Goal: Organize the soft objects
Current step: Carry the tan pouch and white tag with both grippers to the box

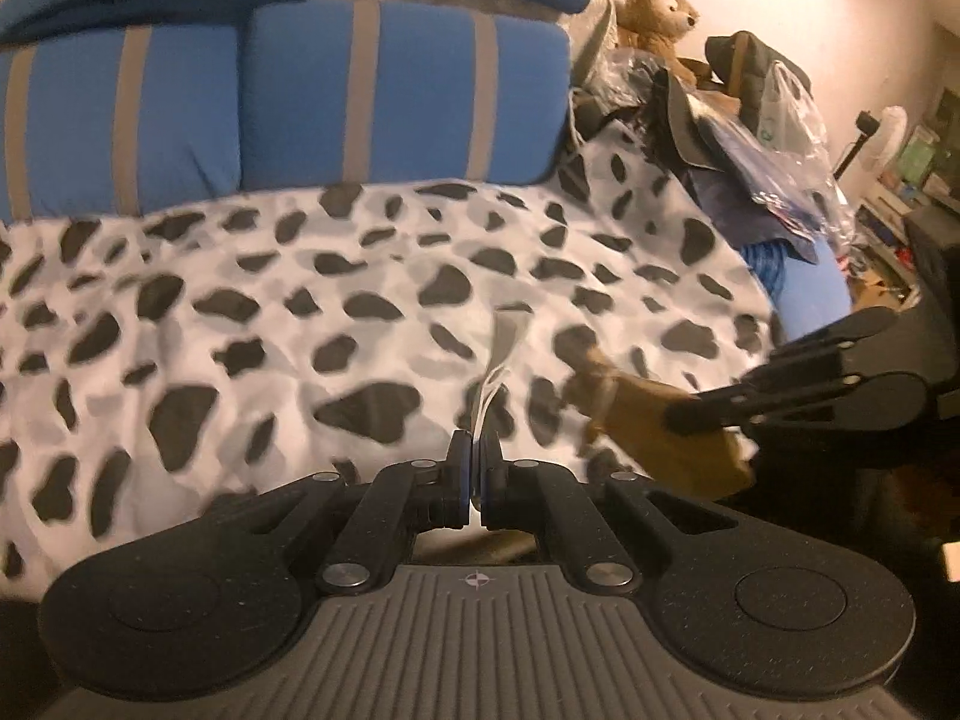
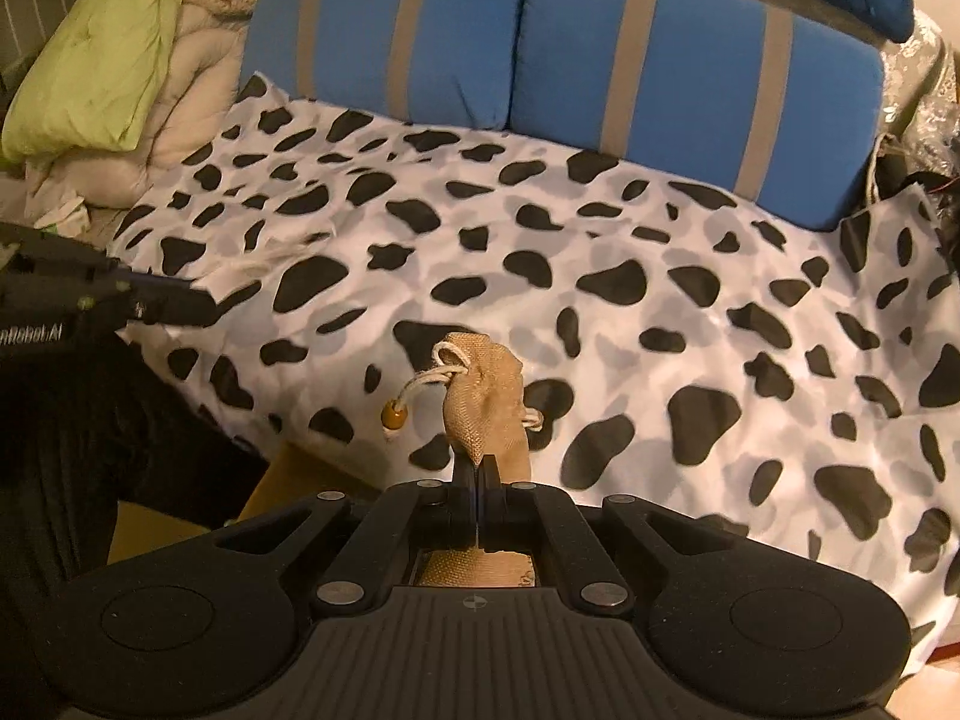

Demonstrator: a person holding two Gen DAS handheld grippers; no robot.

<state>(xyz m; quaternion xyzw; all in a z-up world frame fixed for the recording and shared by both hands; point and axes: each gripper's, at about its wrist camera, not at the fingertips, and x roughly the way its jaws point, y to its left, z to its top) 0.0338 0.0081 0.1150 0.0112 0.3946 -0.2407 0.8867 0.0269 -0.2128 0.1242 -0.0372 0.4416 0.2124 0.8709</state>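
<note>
A tan burlap drawstring pouch (image 2: pixel 487 396) stands up from my right gripper (image 2: pixel 478 468), which is shut on its lower edge. Its white cord with a wooden bead (image 2: pixel 395 417) dangles to the left. In the left wrist view the same pouch (image 1: pixel 654 438) hangs at the right gripper (image 1: pixel 681 417). My left gripper (image 1: pixel 477 456) is shut on a thin pale cord or strip (image 1: pixel 495 360) that rises from its pads. It also shows at the left edge of the right wrist view as the left gripper (image 2: pixel 201 306). Both are held over a cow-print blanket (image 2: pixel 600 252).
Two blue cushions with grey stripes (image 2: pixel 690 72) line the back of the blanket. A green pillow (image 2: pixel 102 42) and a beige quilt (image 2: pixel 198 72) lie at the left. A teddy bear (image 1: pixel 657 9) and plastic bags (image 1: pixel 786 120) pile at the right. A cardboard box (image 2: pixel 288 480) sits below the blanket's front edge.
</note>
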